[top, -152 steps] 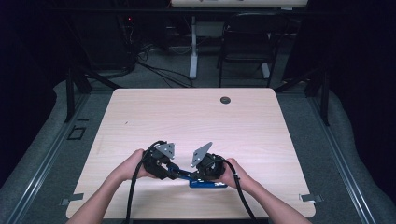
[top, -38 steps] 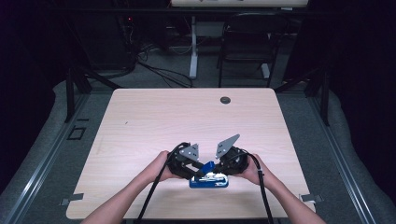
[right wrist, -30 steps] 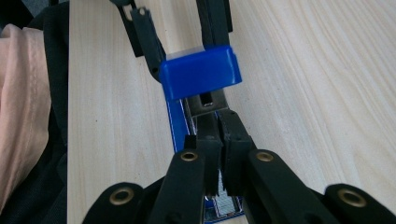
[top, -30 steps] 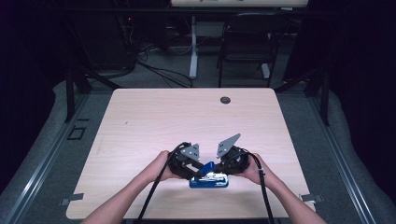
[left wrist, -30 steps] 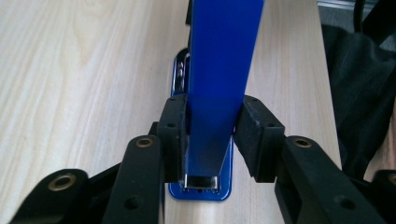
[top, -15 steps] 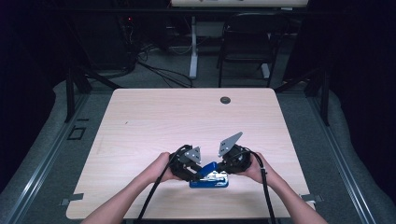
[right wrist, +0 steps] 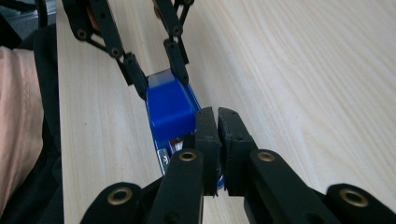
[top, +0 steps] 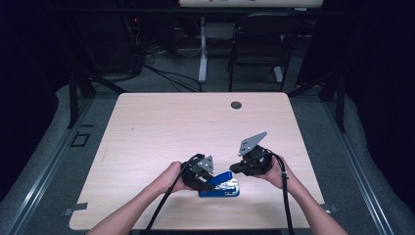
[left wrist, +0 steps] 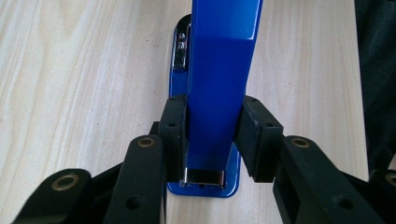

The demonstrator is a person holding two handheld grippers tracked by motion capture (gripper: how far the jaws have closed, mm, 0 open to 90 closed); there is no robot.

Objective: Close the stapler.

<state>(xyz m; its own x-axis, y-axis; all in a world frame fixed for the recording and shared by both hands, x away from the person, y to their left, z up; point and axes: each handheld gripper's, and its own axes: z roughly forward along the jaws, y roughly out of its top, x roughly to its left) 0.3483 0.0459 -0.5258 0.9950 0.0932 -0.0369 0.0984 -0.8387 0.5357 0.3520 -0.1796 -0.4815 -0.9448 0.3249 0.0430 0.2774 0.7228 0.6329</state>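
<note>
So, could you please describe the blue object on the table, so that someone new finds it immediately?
Look at the light wooden table, then at its near edge, where two hands meet. Between them lies a blue stapler, its top arm raised and clamped between the jaws of the left tool. It is the only blue thing there; the black grommet sits far off.

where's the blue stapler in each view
High view: stapler near the table's front edge, between the grippers.
Left gripper view: centre, top arm clamped by the left gripper.
Right gripper view: left of centre, beyond the shut right gripper.
Shared landmark: the pale wood table.
</note>
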